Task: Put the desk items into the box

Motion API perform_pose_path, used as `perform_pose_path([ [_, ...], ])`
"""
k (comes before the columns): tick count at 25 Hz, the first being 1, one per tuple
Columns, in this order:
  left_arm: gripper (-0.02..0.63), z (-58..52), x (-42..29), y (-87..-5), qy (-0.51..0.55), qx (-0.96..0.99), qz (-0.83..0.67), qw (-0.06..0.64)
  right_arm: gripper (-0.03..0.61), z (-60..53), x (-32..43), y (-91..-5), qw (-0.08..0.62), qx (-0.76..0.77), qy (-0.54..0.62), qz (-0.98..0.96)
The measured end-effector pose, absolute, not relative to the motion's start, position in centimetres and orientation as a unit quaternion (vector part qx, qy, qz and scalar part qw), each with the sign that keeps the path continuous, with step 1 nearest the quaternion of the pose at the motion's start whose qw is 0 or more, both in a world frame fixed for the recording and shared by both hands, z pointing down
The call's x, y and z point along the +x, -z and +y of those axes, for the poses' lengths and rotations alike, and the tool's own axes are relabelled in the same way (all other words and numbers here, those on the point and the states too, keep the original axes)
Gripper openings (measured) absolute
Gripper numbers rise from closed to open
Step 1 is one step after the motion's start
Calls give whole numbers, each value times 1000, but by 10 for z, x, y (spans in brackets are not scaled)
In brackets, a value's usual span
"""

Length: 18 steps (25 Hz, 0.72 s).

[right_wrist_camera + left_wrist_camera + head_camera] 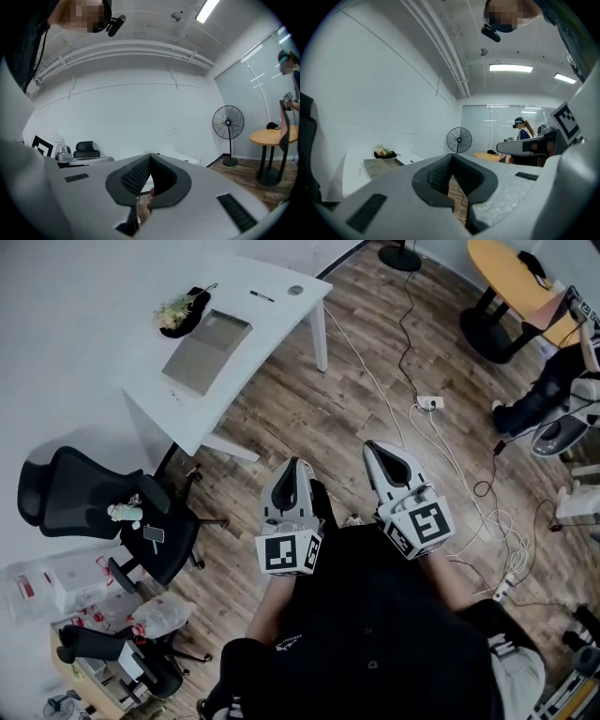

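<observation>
Two grippers, side by side over the wood floor (309,399) and well apart from the white desk (277,326). Left gripper (292,468): jaws closed tip to tip, nothing between. Right gripper (379,448): the same, empty.

Box (206,351): open, mid-desk.

Black dish of flowers (178,313): back edge by the wall, just beside the box's corner.

Pen (262,296) and small round disc (296,290): near the far-end corner.
</observation>
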<state>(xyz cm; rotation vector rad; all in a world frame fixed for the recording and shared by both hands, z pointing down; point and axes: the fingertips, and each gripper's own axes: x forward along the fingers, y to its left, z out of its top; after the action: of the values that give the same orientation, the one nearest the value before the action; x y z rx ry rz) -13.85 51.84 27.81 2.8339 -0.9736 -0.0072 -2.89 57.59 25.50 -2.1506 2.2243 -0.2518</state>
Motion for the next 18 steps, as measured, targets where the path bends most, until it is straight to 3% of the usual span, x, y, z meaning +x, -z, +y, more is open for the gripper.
perform_pose_path([
  [18,8,331,-66,-274,1,959,-273,82,-2,402,26,-263,-13,-717,97,690],
])
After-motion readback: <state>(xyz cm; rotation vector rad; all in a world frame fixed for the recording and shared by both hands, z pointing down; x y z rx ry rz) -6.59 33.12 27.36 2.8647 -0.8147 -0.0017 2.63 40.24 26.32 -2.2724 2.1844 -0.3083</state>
